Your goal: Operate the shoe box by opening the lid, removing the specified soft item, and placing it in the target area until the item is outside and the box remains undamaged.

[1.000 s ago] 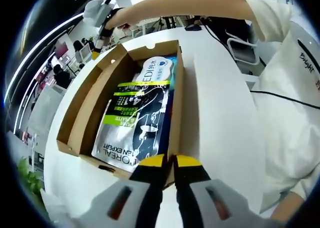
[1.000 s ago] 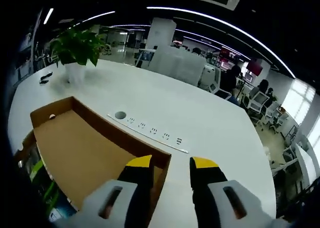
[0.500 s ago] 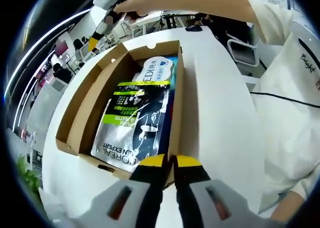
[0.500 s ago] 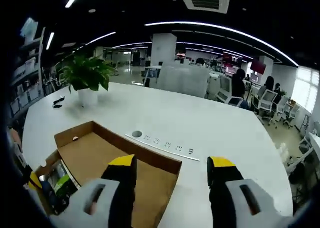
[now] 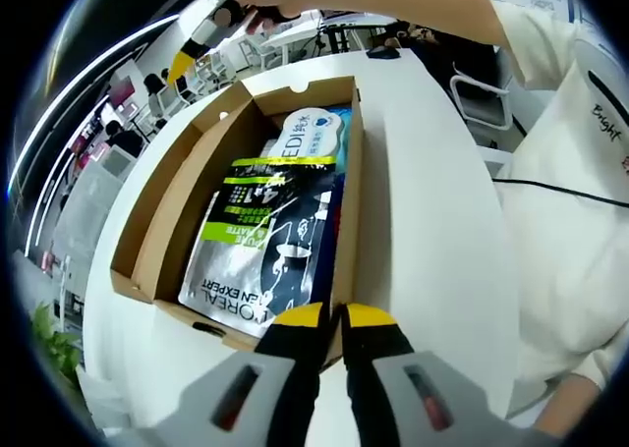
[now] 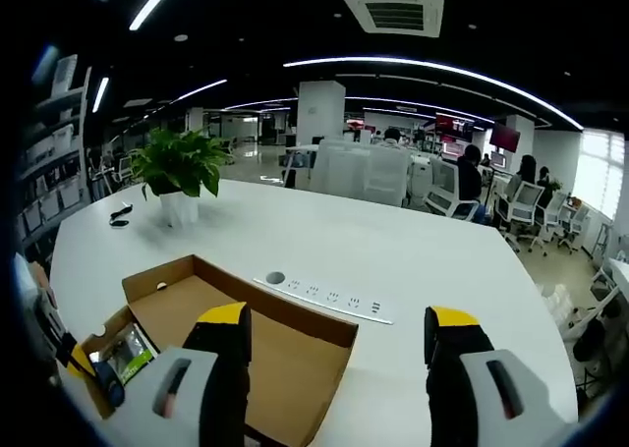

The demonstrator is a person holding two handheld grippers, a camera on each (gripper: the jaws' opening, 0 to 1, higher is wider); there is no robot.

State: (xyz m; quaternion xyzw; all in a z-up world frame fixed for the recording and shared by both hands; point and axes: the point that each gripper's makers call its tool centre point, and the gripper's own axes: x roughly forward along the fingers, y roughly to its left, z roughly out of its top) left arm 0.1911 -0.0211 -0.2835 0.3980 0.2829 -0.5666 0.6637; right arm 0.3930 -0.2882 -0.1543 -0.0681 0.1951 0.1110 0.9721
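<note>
Left gripper [image 5: 329, 319]: one, nearest in the left gripper view. Its two yellow tips are pinched together right at the near edge of the box. I cannot tell if they pinch the cardboard.
Shoe box [image 5: 172, 206]: one brown box, open, lying on the table.
Lid [image 6: 285, 354]: one, flipped open and lying flat beside the box.
Soft packs: two that I can count inside the box. One silver and green pack [image 5: 265, 251] lies on top. One white and blue pack [image 5: 313, 135] peeks out behind it.
Right gripper [image 6: 339, 329]: one, held up above the far end of the box. Its two yellow tips are wide apart and hold nothing.
Table [image 6: 393, 260]: one big white table.
Socket strip [image 6: 329, 298]: one, past the lid.
Plant [image 6: 180, 162]: one, in a white pot, far off.
</note>
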